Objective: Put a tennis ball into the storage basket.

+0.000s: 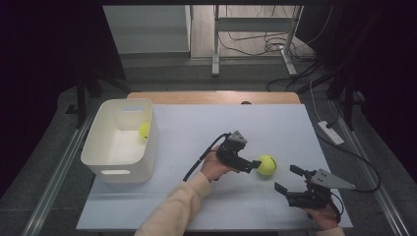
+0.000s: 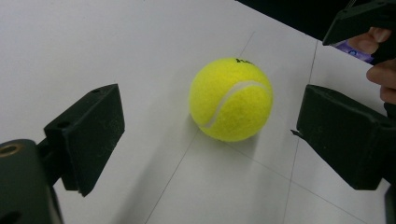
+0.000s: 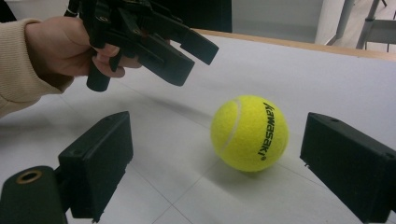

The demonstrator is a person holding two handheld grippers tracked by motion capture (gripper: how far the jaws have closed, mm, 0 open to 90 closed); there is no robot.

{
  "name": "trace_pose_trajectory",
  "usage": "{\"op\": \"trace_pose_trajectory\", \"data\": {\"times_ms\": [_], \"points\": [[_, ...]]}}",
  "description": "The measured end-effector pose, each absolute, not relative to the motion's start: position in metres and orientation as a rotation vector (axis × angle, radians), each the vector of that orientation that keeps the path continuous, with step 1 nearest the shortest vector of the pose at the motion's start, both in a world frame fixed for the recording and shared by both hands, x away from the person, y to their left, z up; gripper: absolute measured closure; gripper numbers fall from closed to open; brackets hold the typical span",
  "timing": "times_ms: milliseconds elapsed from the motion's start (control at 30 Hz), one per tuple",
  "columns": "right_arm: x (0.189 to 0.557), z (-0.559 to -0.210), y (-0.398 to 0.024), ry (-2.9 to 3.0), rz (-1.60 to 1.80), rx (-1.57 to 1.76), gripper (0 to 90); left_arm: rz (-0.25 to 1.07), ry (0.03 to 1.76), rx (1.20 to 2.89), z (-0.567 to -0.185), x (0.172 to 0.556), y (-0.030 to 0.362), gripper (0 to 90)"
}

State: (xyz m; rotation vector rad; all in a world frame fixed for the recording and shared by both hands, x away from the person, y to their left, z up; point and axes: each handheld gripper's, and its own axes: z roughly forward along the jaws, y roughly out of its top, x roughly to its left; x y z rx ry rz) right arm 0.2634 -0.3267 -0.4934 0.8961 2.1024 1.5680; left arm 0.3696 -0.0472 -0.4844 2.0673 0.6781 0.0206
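A yellow tennis ball (image 1: 266, 164) lies on the white table (image 1: 206, 123), right of centre. My left gripper (image 1: 254, 165) points at it from the left, open, with its tips just short of the ball. In the left gripper view the ball (image 2: 231, 99) rests on the table a little ahead of the spread jaws of the left gripper (image 2: 212, 126), untouched. My right gripper (image 1: 288, 179) is open near the front right, aimed at the ball. In the right gripper view the ball (image 3: 250, 133) lies ahead of the right gripper (image 3: 224, 154), with the left gripper (image 3: 187, 51) beyond.
A white bin (image 1: 119, 140) stands at the table's left with a second tennis ball (image 1: 144, 130) inside. A wooden edge (image 1: 211, 97) runs along the far side. Cables and a desk frame (image 1: 255, 44) are on the floor beyond the table.
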Motion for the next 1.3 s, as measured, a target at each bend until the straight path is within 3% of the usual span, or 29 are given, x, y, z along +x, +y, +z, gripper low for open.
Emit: {"op": "trace_pose_trajectory", "data": {"times_ms": [1300], "points": [[0.262, -0.492, -0.331, 2.083, 1.583, 0.906, 9.2, -0.046, 0.641, 2.111, -0.504, 0.374, -0.09, 8.6]]}}
